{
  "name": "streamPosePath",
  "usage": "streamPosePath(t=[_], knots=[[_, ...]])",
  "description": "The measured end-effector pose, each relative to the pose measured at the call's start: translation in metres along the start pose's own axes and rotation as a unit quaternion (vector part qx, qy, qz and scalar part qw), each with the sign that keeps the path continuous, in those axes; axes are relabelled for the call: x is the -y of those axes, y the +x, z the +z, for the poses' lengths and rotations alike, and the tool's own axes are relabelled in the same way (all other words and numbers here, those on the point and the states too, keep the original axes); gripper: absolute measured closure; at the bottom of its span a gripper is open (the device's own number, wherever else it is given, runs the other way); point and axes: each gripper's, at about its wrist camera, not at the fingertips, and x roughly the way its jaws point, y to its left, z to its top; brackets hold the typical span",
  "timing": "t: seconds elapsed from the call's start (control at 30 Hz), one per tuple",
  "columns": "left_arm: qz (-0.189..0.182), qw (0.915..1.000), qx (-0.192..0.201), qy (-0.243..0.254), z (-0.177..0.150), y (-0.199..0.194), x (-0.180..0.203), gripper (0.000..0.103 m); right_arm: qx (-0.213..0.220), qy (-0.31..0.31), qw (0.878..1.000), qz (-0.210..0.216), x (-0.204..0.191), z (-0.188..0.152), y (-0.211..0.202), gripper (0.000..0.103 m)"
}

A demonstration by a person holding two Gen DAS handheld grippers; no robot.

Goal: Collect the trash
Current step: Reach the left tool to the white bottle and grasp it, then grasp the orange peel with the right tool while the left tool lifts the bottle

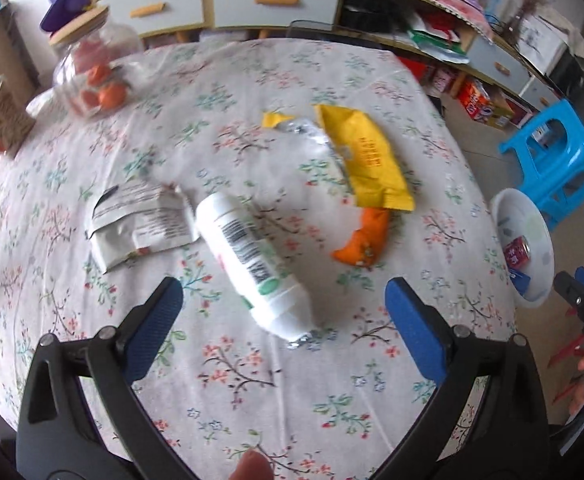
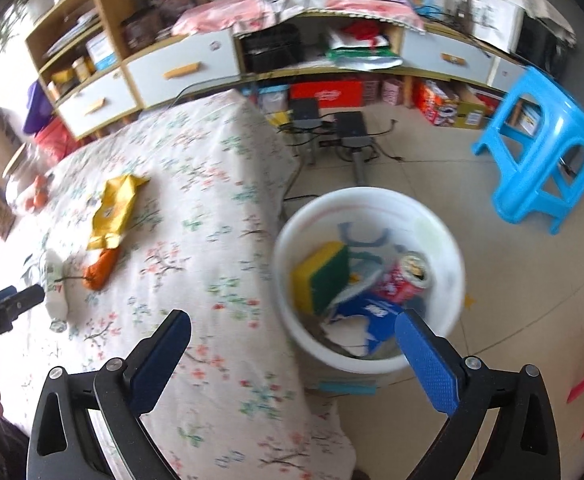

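While both tools gape wide and hold nothing, left tool (image 1: pixel 284 312) hovers over the floral-cloth tabletop (image 1: pixel 252 392), white plastic bottle with barcode label (image 1: pixel 252 256) lying just ahead between its fingers. Right tool (image 2: pixel 292 344) sits above the tabletop edge, white round trash bucket (image 2: pixel 448 248) just ahead on the floor.

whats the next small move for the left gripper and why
Probably ease the left gripper forward and down so its fingers straddle the white bottle. It is open and empty, the bottle lies on its side just ahead, and the white bucket beside the table already holds trash.
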Motion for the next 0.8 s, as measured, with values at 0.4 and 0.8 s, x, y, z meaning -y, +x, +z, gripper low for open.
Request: streamPosePath(t=[0.4, 0.8], knots=[[-0.040, 0.9960, -0.035, -0.072, 0.010, 0.035, -0.028, 0.025, -0.018, -0.050, 0.999, 0.014, -0.071, 0.010, 0.021, 0.000], [-0.073, 0.9960, -0.016, -0.049, 0.003, 0.024, -0.034, 0.058, -0.044, -0.072, 0.996, 0.033, -0.120, 0.009, 0.037, 0.000]])
